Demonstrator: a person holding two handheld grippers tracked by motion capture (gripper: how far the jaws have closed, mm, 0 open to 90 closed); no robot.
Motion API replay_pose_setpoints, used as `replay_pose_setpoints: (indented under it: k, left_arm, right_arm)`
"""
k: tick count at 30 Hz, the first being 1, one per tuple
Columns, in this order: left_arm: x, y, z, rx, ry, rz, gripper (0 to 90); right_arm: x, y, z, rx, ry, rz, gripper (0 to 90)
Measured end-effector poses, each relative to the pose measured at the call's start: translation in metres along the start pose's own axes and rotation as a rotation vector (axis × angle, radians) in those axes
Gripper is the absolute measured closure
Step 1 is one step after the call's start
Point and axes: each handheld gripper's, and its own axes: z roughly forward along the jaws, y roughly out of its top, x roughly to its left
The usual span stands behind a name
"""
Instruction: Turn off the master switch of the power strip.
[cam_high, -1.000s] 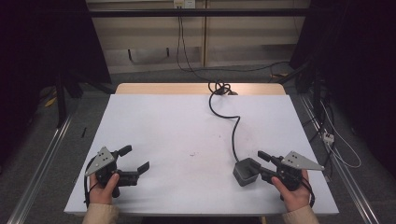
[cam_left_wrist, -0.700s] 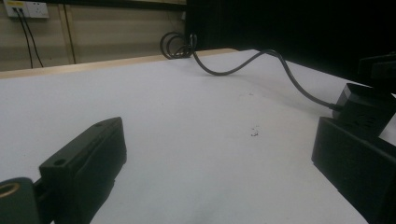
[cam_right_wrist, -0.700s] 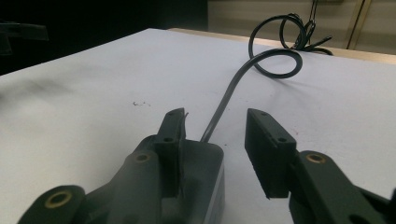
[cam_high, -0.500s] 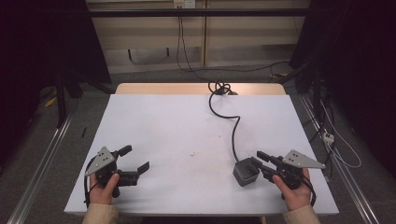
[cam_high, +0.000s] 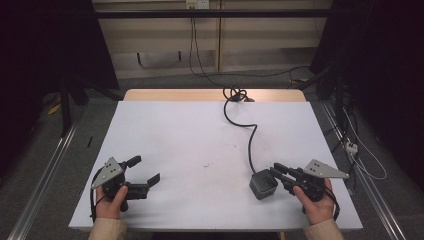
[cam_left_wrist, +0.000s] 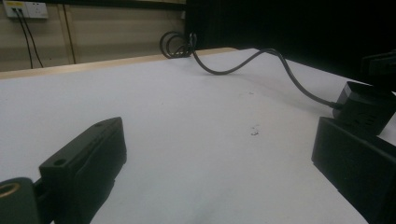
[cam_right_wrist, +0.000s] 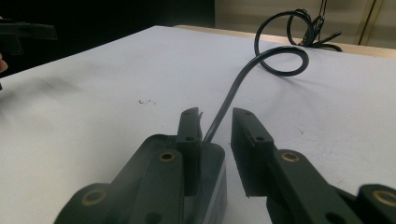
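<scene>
A small dark grey box with a black cable running from it sits on the white table at the front right. My right gripper reaches it from the right. In the right gripper view one jaw of the right gripper lies over the box and the other stands just beside its side, a narrow gap still showing. These jaws have just been closing. My left gripper rests at the front left, open wide, with nothing between the jaws of the left gripper.
The cable snakes to the table's far edge and coils there. A wooden strip borders the far edge. Metal rails run along the floor on both sides. Wall sockets sit on the back wall.
The right gripper's jaws have drawn closer together at the box. Both hands stay where they were, and the left gripper looks the same.
</scene>
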Motion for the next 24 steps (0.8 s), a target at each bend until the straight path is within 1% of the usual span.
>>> replay_pose_setpoints:
  k: [12,19,24]
  left_arm:
    - [-0.0001,0.0,0.0001,0.002,0.001,0.001,2.9]
    - [-0.0005,0.0,0.0003,0.003,0.001,0.0,2.9]
    - [-0.0002,-0.0001,0.0002,0.002,0.002,-0.001,2.9]
  right_arm:
    - [-0.0003,0.0,-0.0001,0.008,0.004,-0.009,77.3]
    - [0.0001,0.0003,-0.0007,0.015,0.036,-0.007,82.3]
    - [0.0004,0.0012,-0.0006,0.02,0.08,0.008,88.2]
